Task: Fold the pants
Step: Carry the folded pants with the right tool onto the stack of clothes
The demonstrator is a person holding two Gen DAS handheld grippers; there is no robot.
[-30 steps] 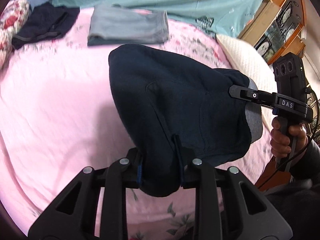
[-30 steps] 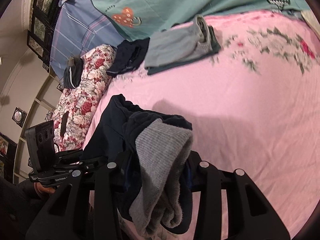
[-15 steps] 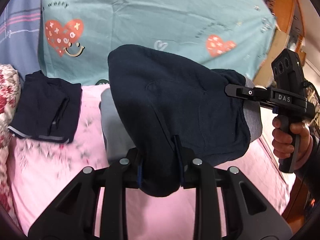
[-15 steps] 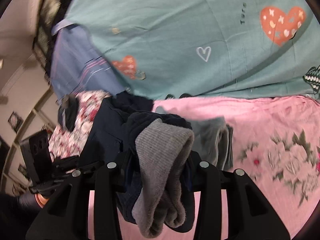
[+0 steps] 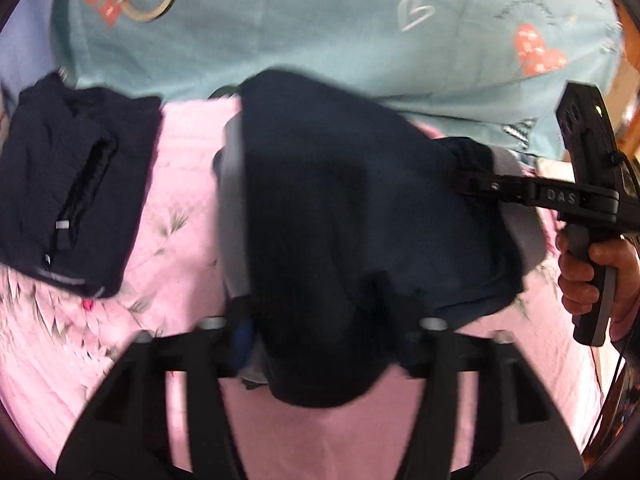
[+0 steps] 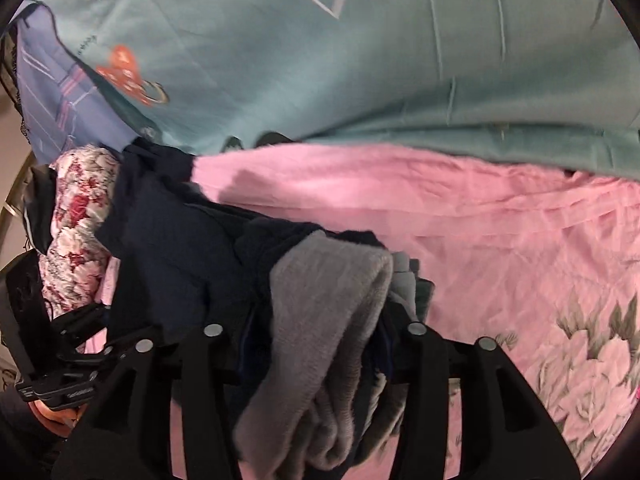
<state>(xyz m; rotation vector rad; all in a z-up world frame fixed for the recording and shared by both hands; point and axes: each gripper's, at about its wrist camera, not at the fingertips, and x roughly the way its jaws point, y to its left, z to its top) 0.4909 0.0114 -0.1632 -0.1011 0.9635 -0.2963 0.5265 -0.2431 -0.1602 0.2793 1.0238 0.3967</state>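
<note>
The folded navy pants (image 5: 344, 208) with a grey fleece lining hang between both grippers, low over the pink bed sheet (image 5: 176, 216). My left gripper (image 5: 320, 336) is shut on one end of the fold. My right gripper (image 6: 316, 332) is shut on the other end, where the grey lining (image 6: 324, 304) bulges out; it also shows in the left wrist view (image 5: 480, 188). The pants (image 6: 172, 240) sit over a folded grey garment (image 5: 232, 216), mostly hiding it.
A folded dark garment (image 5: 68, 200) lies on the sheet to the left. A teal quilt with hearts (image 5: 320, 28) runs along the far side. A floral pillow (image 6: 80, 216) is at the left in the right wrist view. Wooden furniture (image 5: 628, 92) stands at the right.
Both grippers have carried the pants forward across the bed toward the teal quilt and down over the folded grey garment. Both stay shut on the pants.
</note>
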